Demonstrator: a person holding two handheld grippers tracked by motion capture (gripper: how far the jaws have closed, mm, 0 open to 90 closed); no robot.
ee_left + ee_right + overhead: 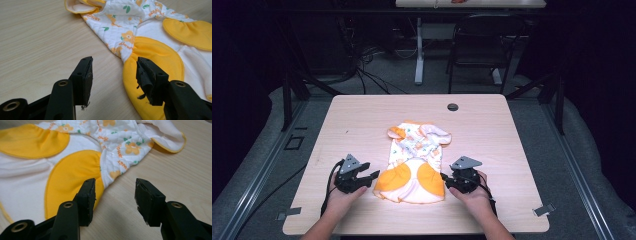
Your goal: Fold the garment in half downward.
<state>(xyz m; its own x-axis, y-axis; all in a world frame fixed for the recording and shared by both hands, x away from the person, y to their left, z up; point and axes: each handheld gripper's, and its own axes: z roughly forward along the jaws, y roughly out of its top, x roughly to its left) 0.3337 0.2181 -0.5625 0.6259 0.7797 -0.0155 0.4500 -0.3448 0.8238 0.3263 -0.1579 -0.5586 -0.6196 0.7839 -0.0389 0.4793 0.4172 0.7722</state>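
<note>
A small baby garment (pixel 416 162), white with orange flower print and two orange patches, lies flat in the middle of the wooden table (pixel 362 120). My left gripper (pixel 371 177) rests at its lower left edge, jaws open, nothing between them. From the left gripper view, the orange patch (pixel 155 57) lies just past and under the right-hand jaw of that left gripper (pixel 113 72). My right gripper (pixel 446 181) sits at the garment's lower right edge, open and empty. In its own view the right gripper (pixel 114 192) straddles the edge of the other orange patch (pixel 72 172).
A round grommet (pixel 453 107) sits in the table near the far edge. Beyond the table stand a black chair (pixel 479 42) and another desk's white leg (pixel 419 50). Bare wood lies to both sides of the garment.
</note>
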